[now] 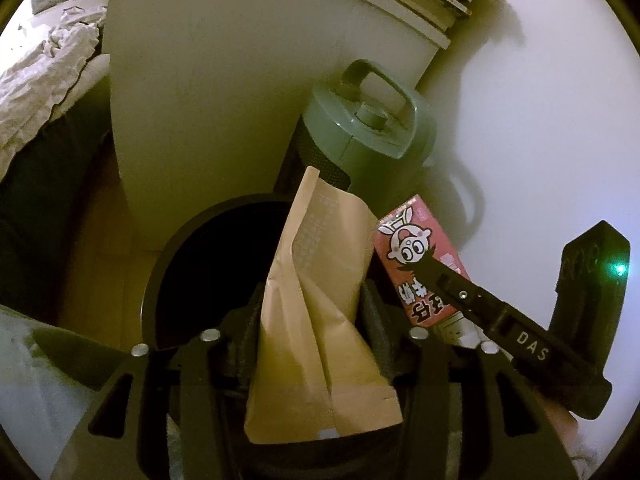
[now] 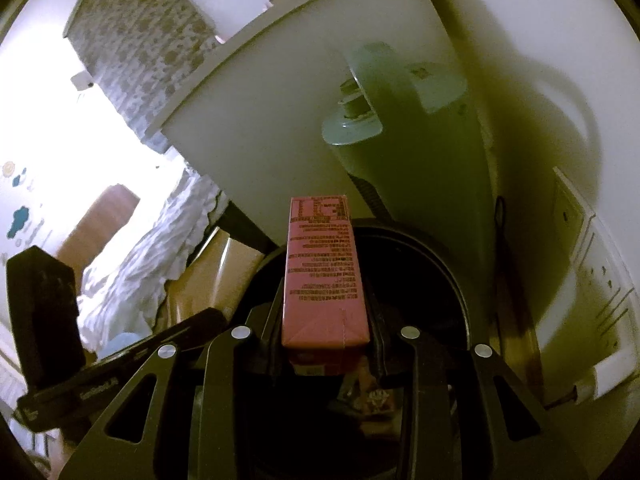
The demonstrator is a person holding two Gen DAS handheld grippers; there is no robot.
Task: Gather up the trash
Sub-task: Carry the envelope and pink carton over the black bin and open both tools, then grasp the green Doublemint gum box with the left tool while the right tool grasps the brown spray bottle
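The left hand-held gripper [image 1: 310, 320] pinches a tan pouch [image 1: 316, 308], likely light and crushable, above the black bin [image 1: 160, 280] ahead. The right hand-held gripper [image 2: 326, 320] clamps a pink carton [image 2: 322, 276] by its stiff sides, over the same bin.

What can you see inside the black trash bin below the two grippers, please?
The black trash bin shows only a dark interior; its bottom is hidden by the brown paper pouch, the pink drink carton and both grippers.
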